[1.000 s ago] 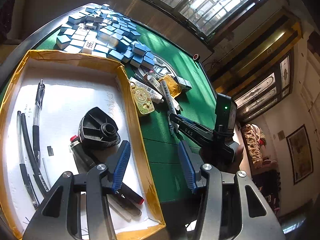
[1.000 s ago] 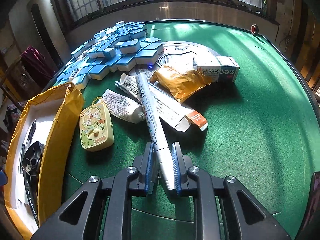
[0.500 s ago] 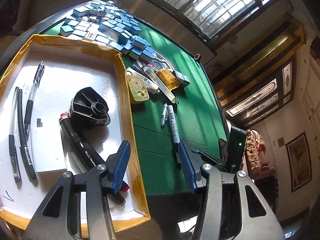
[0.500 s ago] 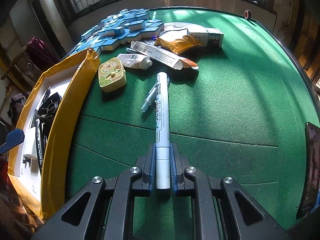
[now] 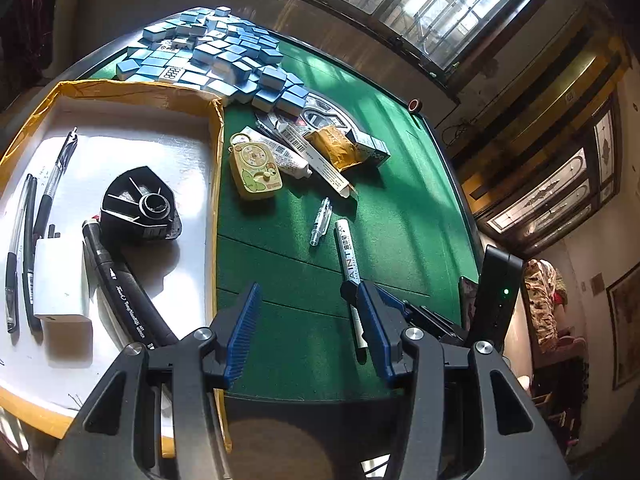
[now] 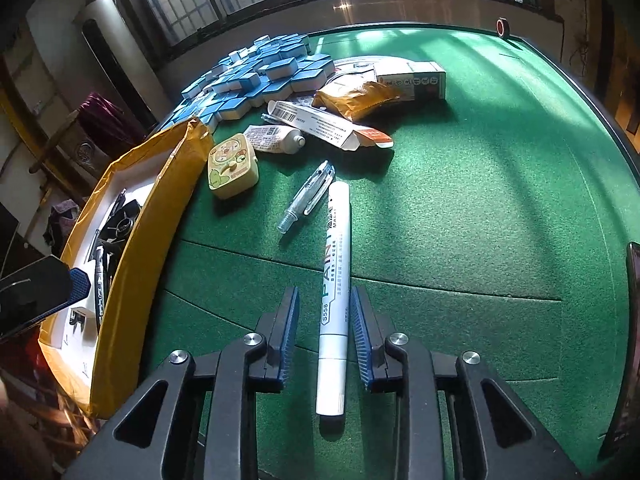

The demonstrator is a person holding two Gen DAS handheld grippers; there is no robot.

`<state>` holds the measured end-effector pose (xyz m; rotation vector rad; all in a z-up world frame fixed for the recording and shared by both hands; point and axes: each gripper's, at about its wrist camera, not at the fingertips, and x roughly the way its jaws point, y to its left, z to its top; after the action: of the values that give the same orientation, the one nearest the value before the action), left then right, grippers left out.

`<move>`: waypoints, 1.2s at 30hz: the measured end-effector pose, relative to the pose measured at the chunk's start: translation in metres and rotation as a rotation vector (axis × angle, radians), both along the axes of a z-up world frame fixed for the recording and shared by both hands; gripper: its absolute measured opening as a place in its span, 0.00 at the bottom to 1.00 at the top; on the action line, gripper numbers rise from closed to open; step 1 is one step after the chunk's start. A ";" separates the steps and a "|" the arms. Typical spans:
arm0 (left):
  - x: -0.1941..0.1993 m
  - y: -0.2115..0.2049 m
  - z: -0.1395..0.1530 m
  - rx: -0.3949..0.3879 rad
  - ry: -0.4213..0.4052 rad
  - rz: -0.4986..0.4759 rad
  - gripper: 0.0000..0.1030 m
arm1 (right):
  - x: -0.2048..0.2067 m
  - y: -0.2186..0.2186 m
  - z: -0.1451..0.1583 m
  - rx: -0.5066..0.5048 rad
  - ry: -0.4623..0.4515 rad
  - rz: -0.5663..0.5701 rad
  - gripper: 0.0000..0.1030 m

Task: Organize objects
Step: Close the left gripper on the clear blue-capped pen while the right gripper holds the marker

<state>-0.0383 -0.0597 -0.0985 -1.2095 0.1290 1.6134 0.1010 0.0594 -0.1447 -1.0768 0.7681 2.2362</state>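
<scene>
- My right tongs (image 6: 323, 336) have just been opening: the blue pads stand clear on either side of the white paint marker (image 6: 335, 280), which lies flat on the green felt (image 6: 480, 220) between them. Released, not gripped.
- My left tongs (image 5: 304, 332) hang half-spread and empty, over the near felt just right of the box wall. The right-hand pad partly hides the marker's near end in that view.
- Judgement: the marker is parked near the table edge, not yet in the box (image 5: 218, 168). The box sits off to the left of my right tongs, so the marker has a short carry left.
- To do it well: re-grip at mid-barrel, across the label, so it will not pivot; lift clear of the yellow wall before swinging left.
- Just ahead of the right tongs, touching or nearly touching the marker's far tip, a clear pen (image 6: 308, 196). Keep the lift straight up so it is not dragged.
- Inside the box, left of my left tongs: black art marker (image 5: 128, 300), white adapter (image 5: 60, 280), black fan-shaped part (image 5: 138, 208), thin pens. Free floor shows beyond the black part; aim there.
- Farther ahead: yellow cartoon case (image 6: 232, 166), tube, cartons, orange pouch, then the heap of blue tiles (image 5: 216, 56).
</scene>
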 end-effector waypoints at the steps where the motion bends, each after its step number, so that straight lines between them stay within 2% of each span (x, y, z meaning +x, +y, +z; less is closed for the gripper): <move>1: 0.000 0.002 0.000 -0.007 0.002 0.009 0.47 | -0.002 0.002 -0.002 -0.011 0.004 0.004 0.23; 4: -0.001 0.012 -0.002 -0.032 0.023 0.030 0.47 | -0.006 0.004 -0.004 -0.002 0.007 0.010 0.22; 5: -0.001 0.016 -0.003 -0.040 0.027 0.033 0.47 | -0.006 0.005 -0.004 -0.001 0.007 0.015 0.21; 6: -0.002 0.020 -0.004 -0.048 0.028 0.036 0.47 | -0.004 0.006 -0.004 0.000 0.007 0.013 0.14; 7: -0.003 0.025 -0.006 -0.056 0.029 0.037 0.47 | -0.001 0.008 -0.005 0.001 0.004 0.007 0.13; 12: 0.004 0.052 -0.013 -0.087 0.058 0.008 0.47 | 0.017 0.018 -0.006 -0.050 0.054 -0.015 0.12; 22: 0.011 0.101 -0.029 -0.142 0.098 -0.041 0.47 | 0.033 0.028 -0.006 -0.105 0.095 -0.002 0.12; 28: 0.019 0.123 -0.040 -0.193 0.160 -0.051 0.47 | 0.039 0.031 -0.009 -0.125 0.112 0.002 0.12; 33: 0.033 0.140 -0.052 -0.230 0.213 -0.112 0.47 | 0.045 0.029 -0.008 -0.142 0.118 -0.006 0.12; 36: 0.034 0.148 -0.062 -0.260 0.207 -0.127 0.47 | 0.049 0.027 -0.008 -0.149 0.117 -0.013 0.12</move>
<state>-0.0041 0.0884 -0.1608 -1.1987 0.5514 1.6419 0.1497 0.0869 -0.1529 -1.0126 1.0019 2.2760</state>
